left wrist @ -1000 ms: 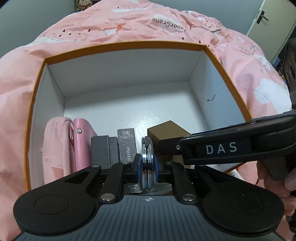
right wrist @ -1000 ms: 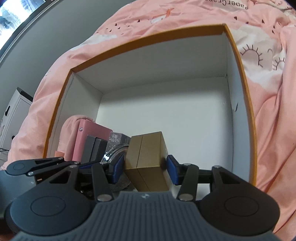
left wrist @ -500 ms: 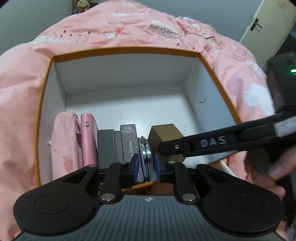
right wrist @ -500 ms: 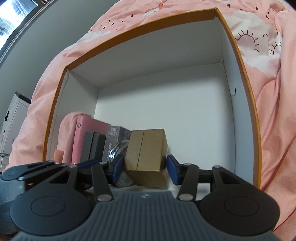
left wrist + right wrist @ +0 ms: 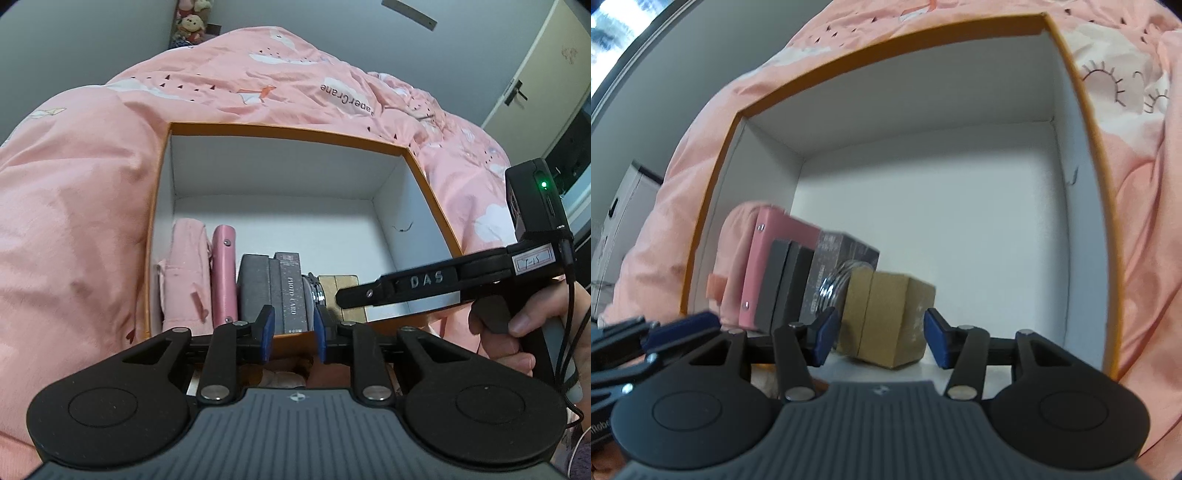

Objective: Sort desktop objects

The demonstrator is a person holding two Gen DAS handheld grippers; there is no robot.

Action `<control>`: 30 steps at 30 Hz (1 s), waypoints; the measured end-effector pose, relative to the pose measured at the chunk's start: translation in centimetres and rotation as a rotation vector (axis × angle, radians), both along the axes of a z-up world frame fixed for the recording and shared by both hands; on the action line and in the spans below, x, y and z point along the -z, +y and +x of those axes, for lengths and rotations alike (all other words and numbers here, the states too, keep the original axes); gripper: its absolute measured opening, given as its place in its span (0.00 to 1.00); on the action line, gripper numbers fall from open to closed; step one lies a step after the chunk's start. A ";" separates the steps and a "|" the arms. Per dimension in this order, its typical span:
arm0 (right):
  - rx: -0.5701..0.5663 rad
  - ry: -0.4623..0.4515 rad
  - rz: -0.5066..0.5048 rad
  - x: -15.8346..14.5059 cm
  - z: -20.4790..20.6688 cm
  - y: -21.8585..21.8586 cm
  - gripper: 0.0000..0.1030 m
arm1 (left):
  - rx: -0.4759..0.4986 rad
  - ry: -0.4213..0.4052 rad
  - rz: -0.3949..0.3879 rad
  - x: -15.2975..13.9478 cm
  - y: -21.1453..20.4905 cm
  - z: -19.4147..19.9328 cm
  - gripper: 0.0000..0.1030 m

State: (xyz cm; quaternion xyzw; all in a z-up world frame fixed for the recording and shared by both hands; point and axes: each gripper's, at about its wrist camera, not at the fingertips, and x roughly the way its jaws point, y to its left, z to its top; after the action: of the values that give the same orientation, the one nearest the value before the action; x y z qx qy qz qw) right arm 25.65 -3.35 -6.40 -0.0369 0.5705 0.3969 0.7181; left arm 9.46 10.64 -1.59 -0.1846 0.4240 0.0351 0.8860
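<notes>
An orange-rimmed white box (image 5: pixel 288 129) lies on pink bedding. Along its near wall stand a pink pouch (image 5: pixel 184 273), a pink case (image 5: pixel 223 273), a dark grey box (image 5: pixel 255 288), a grey photo card box (image 5: pixel 291 288), a silver disc (image 5: pixel 309 291) and a brown box (image 5: pixel 341 284). My left gripper (image 5: pixel 293 334) hovers above the near rim, its jaws opening with nothing between the pads. My right gripper (image 5: pixel 880 326) reaches down into the box, shut on the tilted brown box (image 5: pixel 886 317). The silver disc (image 5: pixel 836 284) leans beside it.
Pink quilt (image 5: pixel 92 221) surrounds the box on all sides. A person's hand (image 5: pixel 517 332) holds the right gripper's handle at the right. A door (image 5: pixel 535 74) and plush toys (image 5: pixel 192 22) are far behind.
My left gripper let go of the silver disc, opened, and drew back and up out of the box. The right gripper stayed on the brown box, which now sits more tilted.
</notes>
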 end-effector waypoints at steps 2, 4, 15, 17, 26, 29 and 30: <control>0.019 -0.015 -0.008 0.0 0.4 -0.1 0.42 | -0.007 -0.002 -0.003 0.0 0.1 -0.1 0.24; 0.028 -0.018 -0.015 0.3 0.9 -0.1 0.30 | -0.008 -0.004 -0.004 0.0 0.2 -0.1 0.24; 0.036 0.048 0.055 1.2 1.6 -0.3 0.23 | -0.014 -0.007 -0.005 0.2 0.0 -0.5 0.25; 0.042 0.051 0.057 1.1 1.6 -0.5 0.23 | -0.010 -0.013 0.000 0.0 -0.3 -0.6 0.25; 0.014 -0.123 0.112 -1.8 -0.7 -2.3 0.35 | -0.004 -0.044 0.030 -1.8 -0.9 -2.4 0.25; -0.015 -0.197 0.137 -3.6 -2.5 -3.4 0.35 | -0.007 -0.049 0.063 -2.6 -0.9 -3.3 0.25; -0.025 -0.204 0.146 -4.2 -3.0 -3.8 0.35 | -0.006 -0.028 0.069 -2.7 -0.8 -3.4 0.25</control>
State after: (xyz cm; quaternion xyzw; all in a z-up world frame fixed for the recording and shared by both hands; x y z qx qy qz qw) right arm 22.60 -7.14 -2.24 -0.0318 0.4635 0.4405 0.7682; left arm 6.06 9.81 1.14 -0.1555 0.4096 0.0496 0.8975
